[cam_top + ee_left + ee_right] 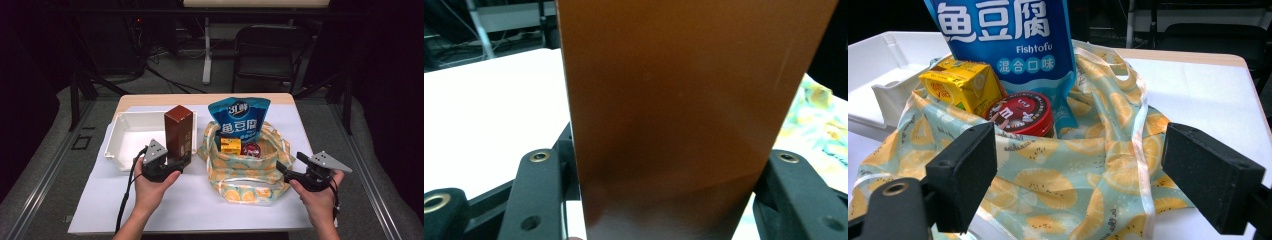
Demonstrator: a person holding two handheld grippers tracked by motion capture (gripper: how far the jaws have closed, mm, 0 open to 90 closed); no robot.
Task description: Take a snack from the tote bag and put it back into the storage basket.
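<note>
My left gripper (172, 164) clamps the upright brown box (179, 131) between its jaws. My right gripper (286, 169) stands wide open just beside the fruit-print bag (245, 172), empty.

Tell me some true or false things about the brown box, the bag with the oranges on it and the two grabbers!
1. The left gripper grips the tall brown box. True.
2. The brown box lies flat inside the white tray. False: it stands upright at the tray's edge, beside the bag.
3. The blue fish tofu pouch sticks up out of the orange-print bag. True.
4. The right gripper is squeezing the red M&M's tub. False: its jaws stand open in front of the bag, holding nothing.
5. A yellow drink carton sits in the bag next to the red tub. True.
</note>
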